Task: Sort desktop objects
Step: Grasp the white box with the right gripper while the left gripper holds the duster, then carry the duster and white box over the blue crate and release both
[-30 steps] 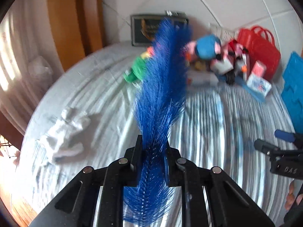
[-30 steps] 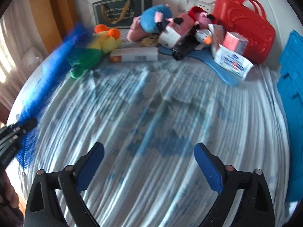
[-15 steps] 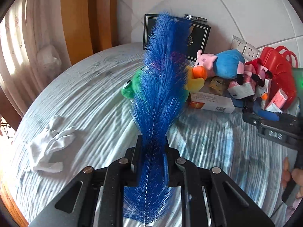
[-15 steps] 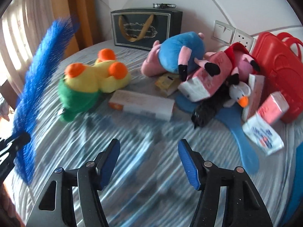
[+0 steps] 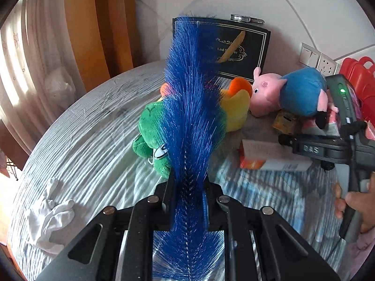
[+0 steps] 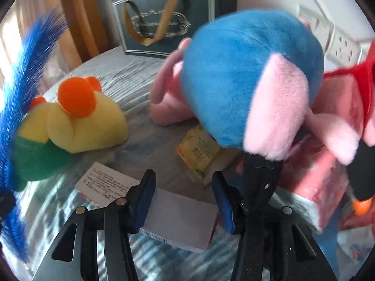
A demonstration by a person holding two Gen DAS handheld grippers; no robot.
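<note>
Left wrist view: the left gripper has its jaws clamped on a blue feather duster, which stands up over the striped surface. Right of it, the right gripper hangs over a white box, jaws closing, pads apart from it, near a pig toy.

Orange curtain, wall sockets, white tiled wall.

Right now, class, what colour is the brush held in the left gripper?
Blue; the brush shows best in the left wrist view.
</note>
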